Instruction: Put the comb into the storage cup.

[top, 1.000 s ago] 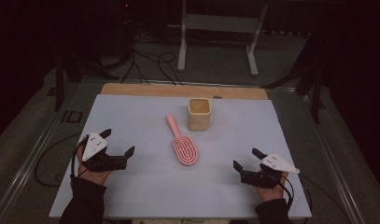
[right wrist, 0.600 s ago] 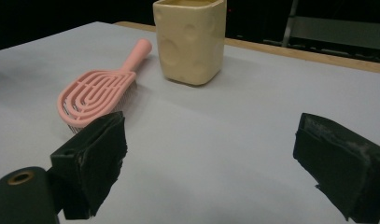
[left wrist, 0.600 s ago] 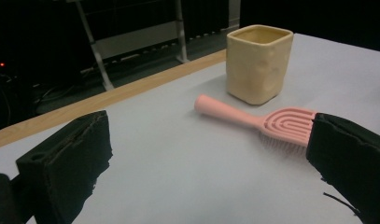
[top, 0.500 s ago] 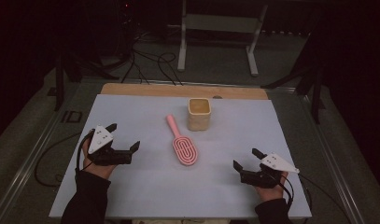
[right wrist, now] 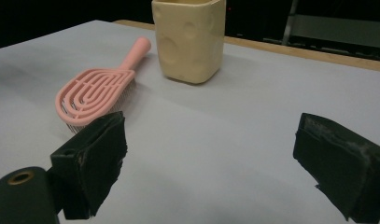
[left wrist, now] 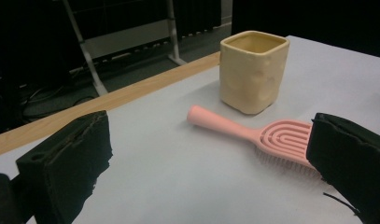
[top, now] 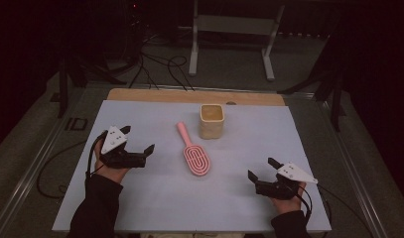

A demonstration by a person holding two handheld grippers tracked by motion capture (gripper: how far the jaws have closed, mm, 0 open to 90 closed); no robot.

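Observation:
A pink hairbrush (top: 194,151) lies flat in the middle of the pale grey table (top: 140,111), handle pointing away towards the back left. Just behind its handle stands a cream square cup (top: 211,120), upright and hollow. My left gripper (top: 137,140) hovers open to the left of the brush, jaws pointing at it, nothing between them. In the left gripper view the hairbrush (left wrist: 253,135) and cup (left wrist: 253,70) lie ahead. My right gripper (top: 262,168) rests open near the front right. The right gripper view shows the hairbrush (right wrist: 96,88) and cup (right wrist: 188,37) beyond its jaws.
A wooden strip (top: 189,95) runs along the table's far edge. Behind it on the dark floor stand a metal frame (top: 234,29) and loose cables (top: 155,64). Bare tabletop lies between the two grippers in front of the brush.
My left gripper has moved right and a little forward, closer to the hairbrush. The right gripper has stayed where it was.

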